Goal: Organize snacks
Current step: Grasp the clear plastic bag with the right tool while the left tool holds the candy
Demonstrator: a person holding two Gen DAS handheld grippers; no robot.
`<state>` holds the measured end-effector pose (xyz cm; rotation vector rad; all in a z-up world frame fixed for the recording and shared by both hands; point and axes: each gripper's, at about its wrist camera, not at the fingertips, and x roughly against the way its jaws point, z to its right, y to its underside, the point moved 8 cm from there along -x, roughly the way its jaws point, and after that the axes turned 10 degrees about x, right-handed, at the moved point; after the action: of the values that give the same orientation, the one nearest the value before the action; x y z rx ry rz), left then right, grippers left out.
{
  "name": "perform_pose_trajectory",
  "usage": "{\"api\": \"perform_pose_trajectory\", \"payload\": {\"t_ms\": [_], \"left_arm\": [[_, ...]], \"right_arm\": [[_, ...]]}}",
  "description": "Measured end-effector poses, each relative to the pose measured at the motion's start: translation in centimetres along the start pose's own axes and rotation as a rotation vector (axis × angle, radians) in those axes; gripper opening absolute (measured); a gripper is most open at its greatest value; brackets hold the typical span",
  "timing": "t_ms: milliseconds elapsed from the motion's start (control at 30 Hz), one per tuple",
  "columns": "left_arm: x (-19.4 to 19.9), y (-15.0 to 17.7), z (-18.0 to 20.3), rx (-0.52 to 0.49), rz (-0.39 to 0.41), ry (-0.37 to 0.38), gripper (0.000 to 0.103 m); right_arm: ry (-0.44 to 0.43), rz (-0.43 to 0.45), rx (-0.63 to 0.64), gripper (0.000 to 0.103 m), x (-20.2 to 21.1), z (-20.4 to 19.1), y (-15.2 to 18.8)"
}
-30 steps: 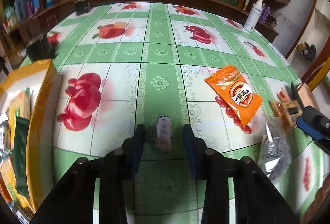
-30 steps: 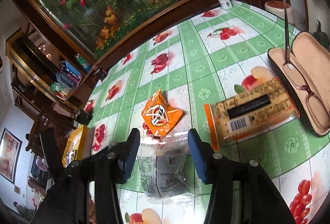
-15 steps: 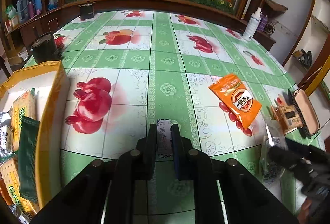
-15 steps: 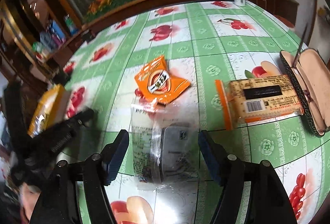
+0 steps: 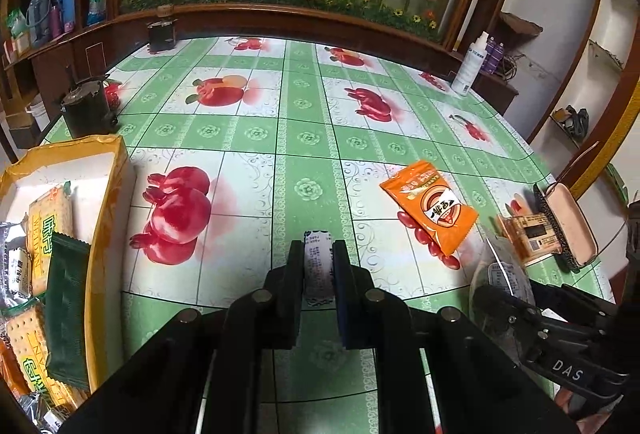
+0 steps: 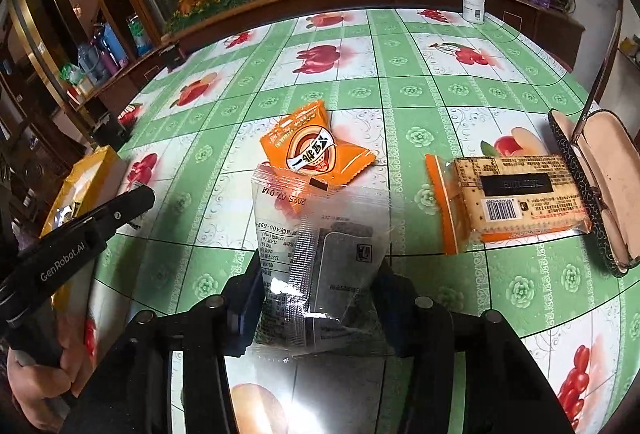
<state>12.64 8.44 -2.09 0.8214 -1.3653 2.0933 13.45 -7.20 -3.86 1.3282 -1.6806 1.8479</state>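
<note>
Both wrist views look steeply down, close over table (image 5: 308, 138); both show orange packet (image 6: 316, 150).

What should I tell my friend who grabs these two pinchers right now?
Left gripper: shut on a small white sachet.
Right gripper: jaws just closed in on the clear packet between them, and it looks gripped.
Yellow box, far left on the table: already holds cracker packs and a green packet.
Still loose on the tablecloth: orange snack packet and cracker pack, which lies beside the open glasses case.
Left to do: drop both held snacks in the box, then fetch the two loose ones.
</note>
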Motion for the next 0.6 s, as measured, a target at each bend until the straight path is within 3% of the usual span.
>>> {"api": "perform_pose_trajectory", "payload": {"t_ms": [200,600], "left_arm": [[0.5,0.0,0.4,0.0,0.005,0.029,0.013],[0.6,0.2,1.1,-0.011,0.001,0.044,0.013]], "right_arm": [[-0.035,0.069,0.002,0.052,1.2,-0.8,-0.9],[-0.07,0.102,-0.018,0.052,1.9,-0.8,-1.4]]}}
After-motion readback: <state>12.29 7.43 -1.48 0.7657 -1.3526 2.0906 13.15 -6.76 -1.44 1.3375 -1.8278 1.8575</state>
